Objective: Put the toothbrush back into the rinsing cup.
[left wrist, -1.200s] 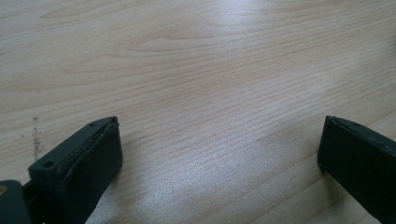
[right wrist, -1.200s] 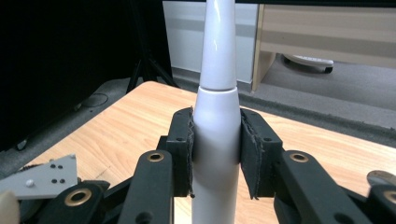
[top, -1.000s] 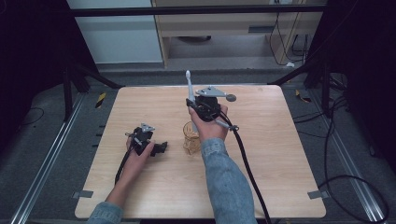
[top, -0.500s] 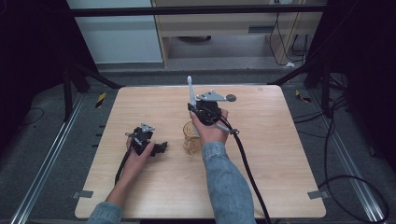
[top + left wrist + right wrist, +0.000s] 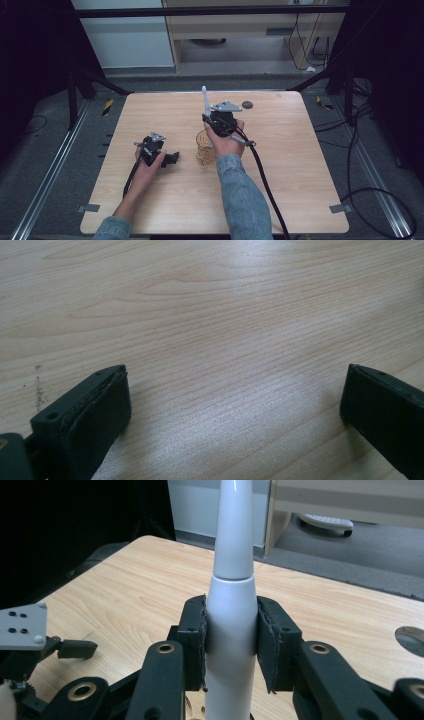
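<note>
White electric toothbrush (image 5: 231, 595), upright and pinched at its body between the pads of our right tool (image 5: 231, 645), stands above the far middle of the desk (image 5: 300, 165), its slim neck (image 5: 204, 97) pointing up and away from us. We go down in size from there: the desk is wide, pale wood, mostly bare; a clear amber glass cup (image 5: 204, 148) stands just beside our right hand (image 5: 225, 142), on its left; a small dark round spot (image 5: 247, 105) lies near the far edge. Our left tool (image 5: 172, 159) rests low on the desk, well apart from the cup, its jaws spread wide over bare wood. We judge the lift done and the placing still ahead, most likely into the cup, which looks empty as far as we can tell.
</note>
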`<state>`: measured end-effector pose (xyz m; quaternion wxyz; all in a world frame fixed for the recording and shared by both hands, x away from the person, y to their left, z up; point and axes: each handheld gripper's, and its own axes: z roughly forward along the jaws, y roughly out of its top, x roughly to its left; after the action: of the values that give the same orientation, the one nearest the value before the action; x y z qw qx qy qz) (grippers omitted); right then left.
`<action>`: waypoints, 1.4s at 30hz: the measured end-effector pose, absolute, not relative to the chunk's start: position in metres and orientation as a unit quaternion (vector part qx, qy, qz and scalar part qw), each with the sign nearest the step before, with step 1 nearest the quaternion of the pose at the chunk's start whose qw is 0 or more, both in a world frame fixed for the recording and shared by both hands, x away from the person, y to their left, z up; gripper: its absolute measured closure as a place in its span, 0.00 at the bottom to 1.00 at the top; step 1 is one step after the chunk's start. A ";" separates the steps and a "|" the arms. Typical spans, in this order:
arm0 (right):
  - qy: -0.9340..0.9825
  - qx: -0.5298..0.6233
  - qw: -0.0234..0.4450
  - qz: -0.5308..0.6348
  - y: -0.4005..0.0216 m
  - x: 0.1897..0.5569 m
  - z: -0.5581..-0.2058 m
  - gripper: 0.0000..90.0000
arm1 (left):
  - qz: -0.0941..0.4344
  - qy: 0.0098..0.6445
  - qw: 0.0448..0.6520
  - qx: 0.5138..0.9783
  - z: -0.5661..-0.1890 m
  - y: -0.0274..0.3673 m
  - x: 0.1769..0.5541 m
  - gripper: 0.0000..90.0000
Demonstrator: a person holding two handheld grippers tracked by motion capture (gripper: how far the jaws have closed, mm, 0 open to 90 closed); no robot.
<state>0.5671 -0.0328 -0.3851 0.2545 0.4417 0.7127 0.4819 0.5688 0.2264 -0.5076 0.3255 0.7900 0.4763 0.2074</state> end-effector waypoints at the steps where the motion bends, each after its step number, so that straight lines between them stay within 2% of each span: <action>1: 0.713 0.443 0.252 0.481 -0.033 0.567 -0.386 0.75 | 0.207 0.476 0.325 0.790 -0.508 0.226 0.569 0.00; 42: 0.737 0.443 0.240 0.451 -0.033 0.562 -0.410 0.74 | 0.207 0.477 0.324 0.790 -0.508 0.226 0.569 0.00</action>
<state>0.5624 -0.0331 -0.4096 0.2399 0.4434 0.7367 0.4506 0.5688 0.2263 -0.5076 0.3245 0.7899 0.4773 0.2073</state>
